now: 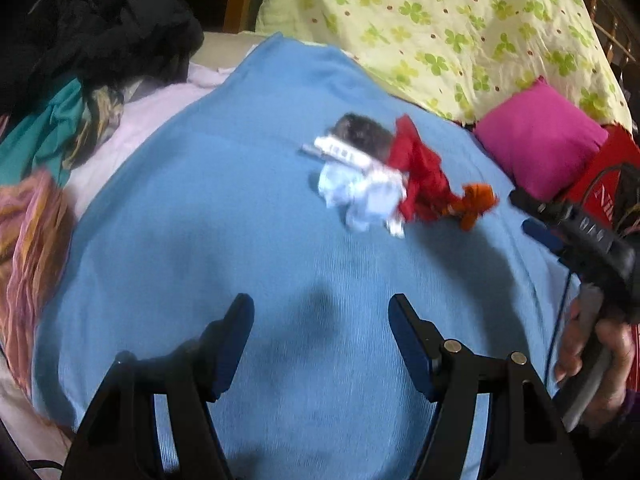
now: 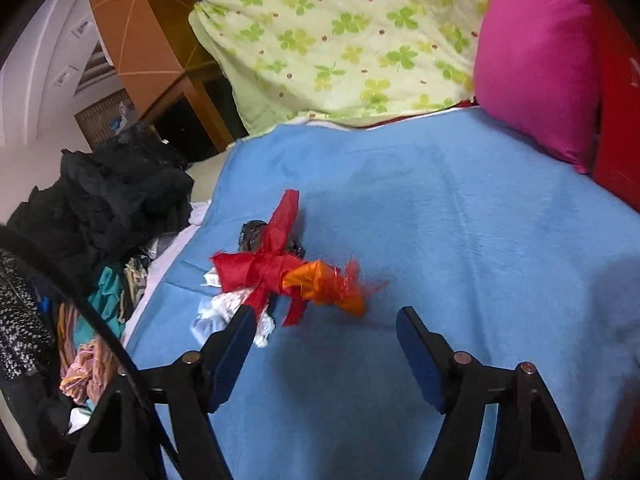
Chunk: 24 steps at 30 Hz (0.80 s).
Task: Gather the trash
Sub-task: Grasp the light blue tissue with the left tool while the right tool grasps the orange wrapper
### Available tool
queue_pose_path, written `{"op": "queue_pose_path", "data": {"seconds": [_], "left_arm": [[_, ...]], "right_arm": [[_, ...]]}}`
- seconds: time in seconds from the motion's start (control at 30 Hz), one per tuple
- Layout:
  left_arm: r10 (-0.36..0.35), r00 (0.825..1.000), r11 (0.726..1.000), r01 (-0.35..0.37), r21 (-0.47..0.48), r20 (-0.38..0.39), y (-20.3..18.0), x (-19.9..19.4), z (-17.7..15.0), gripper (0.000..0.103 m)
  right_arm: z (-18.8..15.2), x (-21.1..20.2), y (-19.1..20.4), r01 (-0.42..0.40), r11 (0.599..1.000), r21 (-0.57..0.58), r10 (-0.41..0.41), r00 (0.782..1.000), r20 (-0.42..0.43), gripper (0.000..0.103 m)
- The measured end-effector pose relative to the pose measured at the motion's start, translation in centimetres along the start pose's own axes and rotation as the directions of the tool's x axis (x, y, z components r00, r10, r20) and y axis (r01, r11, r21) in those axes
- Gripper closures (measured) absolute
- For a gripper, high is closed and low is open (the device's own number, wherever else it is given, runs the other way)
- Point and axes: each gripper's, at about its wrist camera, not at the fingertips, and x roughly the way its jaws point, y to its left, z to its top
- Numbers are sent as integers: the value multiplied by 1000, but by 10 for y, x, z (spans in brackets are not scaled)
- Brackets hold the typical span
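A small heap of trash lies on a blue blanket (image 1: 240,220): a red cloth scrap (image 1: 420,176), an orange scrap (image 1: 476,204), crumpled white paper (image 1: 360,196), a white strip (image 1: 344,152) and a dark grey wad (image 1: 360,132). My left gripper (image 1: 322,312) is open and empty, well short of the heap. My right gripper (image 2: 326,326) is open and empty just in front of the orange scrap (image 2: 328,284) and red scrap (image 2: 264,268); its left fingertip (image 2: 244,320) overlaps the white paper (image 2: 224,308). The right gripper also shows in the left wrist view (image 1: 540,232).
A pink cushion (image 2: 536,64) and a red box (image 2: 620,100) lie at the right. A clover-print quilt (image 2: 340,32) is bunched at the back. A pile of dark and coloured clothes (image 2: 112,200) lies along the left edge of the blanket (image 2: 460,220).
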Motion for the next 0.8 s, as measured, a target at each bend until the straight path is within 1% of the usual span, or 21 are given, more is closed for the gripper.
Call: {"op": "queue_pose_path", "data": {"seconds": [0.1, 0.23, 0.3, 0.33, 0.43, 0.47, 0.53, 0.57, 0.6, 0.63, 0.73, 0.8], "left_arm": [[2, 1000, 1000, -2, 9, 20, -4, 9, 20, 33], [-25, 999, 1000, 25, 17, 32, -12, 25, 43, 33], [-51, 998, 999, 50, 11, 36, -16, 34, 54, 33], [-61, 998, 998, 61, 10, 34, -18, 39, 58, 33], [-69, 998, 998, 69, 11, 4, -29, 62, 68, 33], [-68, 998, 998, 68, 8, -7, -32, 70, 69, 33], [-57, 998, 998, 57, 1, -37, -34, 87, 71, 34], [-47, 998, 999, 47, -1, -50, -35, 93, 71, 45], [-49, 996, 999, 49, -5, -73, -34, 101, 70, 62], [-60, 994, 998, 59, -13, -91, -33, 105, 69, 62], [-80, 994, 996, 78, -34, -69, -28, 99, 63, 68], [-83, 995, 996, 82, -21, -46, -27, 86, 58, 82]], "right_arm": [[5, 21, 7, 9, 999, -32, -9, 1000, -4, 30], [7, 49, 12, 27, 998, -61, -29, 999, -30, 36], [8, 62, 13, 49, 996, -70, -52, 998, -42, 39], [9, 67, 12, 56, 996, -70, -59, 997, -44, 43], [13, 79, 8, 70, 996, -63, -74, 995, -61, 66], [13, 83, 6, 79, 995, -62, -83, 994, -76, 68], [13, 88, 0, 74, 996, -44, -78, 993, -94, 70], [14, 88, -3, 66, 997, -33, -69, 993, -96, 71], [16, 85, -6, 57, 998, -21, -59, 994, -95, 71], [17, 82, -10, 52, 999, -9, -53, 994, -92, 71], [21, 74, -21, 35, 999, 29, -33, 996, -83, 71], [24, 64, -29, 28, 998, 51, -24, 997, -70, 71]]}}
